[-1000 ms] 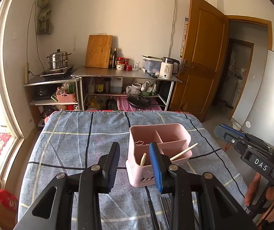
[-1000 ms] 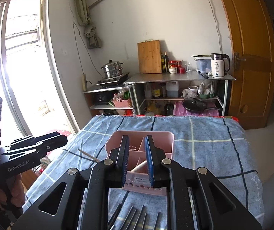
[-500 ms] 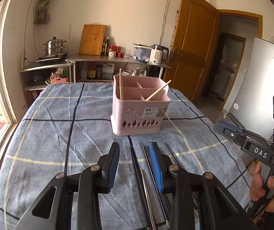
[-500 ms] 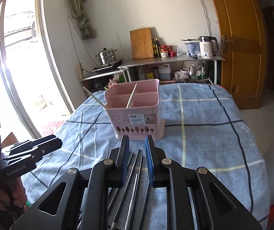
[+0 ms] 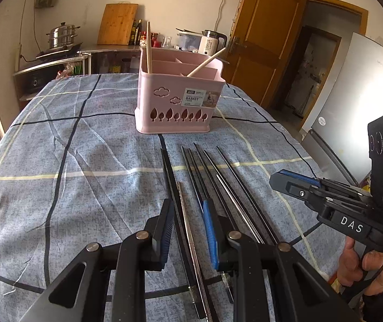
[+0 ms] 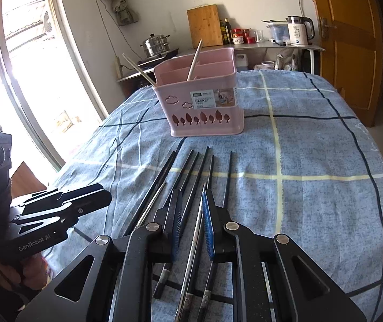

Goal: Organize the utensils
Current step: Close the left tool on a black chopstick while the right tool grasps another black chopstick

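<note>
Chopsticks [image 5: 212, 177] lie in a loose row on the blue checked tabletop [image 5: 57, 161], their long axes running from the bottom of the frame up toward the pink basket [image 5: 179, 99] at upper centre. We see our left hand-held gripper [image 5: 187, 233] low over the leftmost of them: a silver chopstick [image 5: 191, 241] and a dark one beside it pass lengthwise between the jaws, which have just been closing but do not yet press on either, so nothing is held. Our right hand-held gripper [image 6: 191, 225] likewise straddles a silver chopstick [image 6: 192, 247] near the middle of the row, jaws narrow yet apart from it (released, as far as we can tell). Each gripper lies along its stick, not across it, so we judge a plain squeeze should catch it. Inside the divided basket, well beyond the tips, two pale wooden chopsticks [image 5: 148, 48] lean in separate compartments.
</note>
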`<act>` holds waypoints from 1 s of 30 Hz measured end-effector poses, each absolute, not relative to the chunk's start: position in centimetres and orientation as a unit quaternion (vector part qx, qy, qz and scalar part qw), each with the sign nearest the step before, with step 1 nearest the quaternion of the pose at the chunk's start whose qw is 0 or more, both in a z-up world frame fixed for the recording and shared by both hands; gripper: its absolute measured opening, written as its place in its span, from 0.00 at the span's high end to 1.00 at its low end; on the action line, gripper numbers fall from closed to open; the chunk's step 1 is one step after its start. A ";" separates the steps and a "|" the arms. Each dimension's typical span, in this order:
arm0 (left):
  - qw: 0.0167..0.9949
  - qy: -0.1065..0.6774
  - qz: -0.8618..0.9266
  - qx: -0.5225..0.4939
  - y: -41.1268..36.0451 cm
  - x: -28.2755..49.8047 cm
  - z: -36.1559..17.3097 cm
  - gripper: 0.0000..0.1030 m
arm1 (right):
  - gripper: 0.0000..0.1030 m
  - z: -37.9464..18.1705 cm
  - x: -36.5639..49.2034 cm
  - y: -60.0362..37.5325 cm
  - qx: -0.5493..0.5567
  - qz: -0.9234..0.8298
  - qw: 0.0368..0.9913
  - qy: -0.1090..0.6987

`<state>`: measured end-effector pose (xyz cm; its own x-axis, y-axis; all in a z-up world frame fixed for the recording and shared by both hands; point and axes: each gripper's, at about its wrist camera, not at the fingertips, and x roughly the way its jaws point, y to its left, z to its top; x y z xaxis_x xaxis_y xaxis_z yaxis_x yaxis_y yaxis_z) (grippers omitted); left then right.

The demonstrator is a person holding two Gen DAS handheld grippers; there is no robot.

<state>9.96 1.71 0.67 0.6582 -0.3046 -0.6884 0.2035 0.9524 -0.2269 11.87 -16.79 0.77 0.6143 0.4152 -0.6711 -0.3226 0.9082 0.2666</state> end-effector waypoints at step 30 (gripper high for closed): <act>0.884 0.455 -0.095 -0.050 1.5 21.2 -3.7 0.77 | 0.84 -3.5 20.1 -16.4 0.039 0.152 0.875 0.458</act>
<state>21.16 1.53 -3.74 0.5677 -0.2126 -0.7953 0.1220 0.9771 -0.1741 20.14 -16.43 -3.49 0.5347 0.3016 -0.7894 -0.2306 0.9508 0.2070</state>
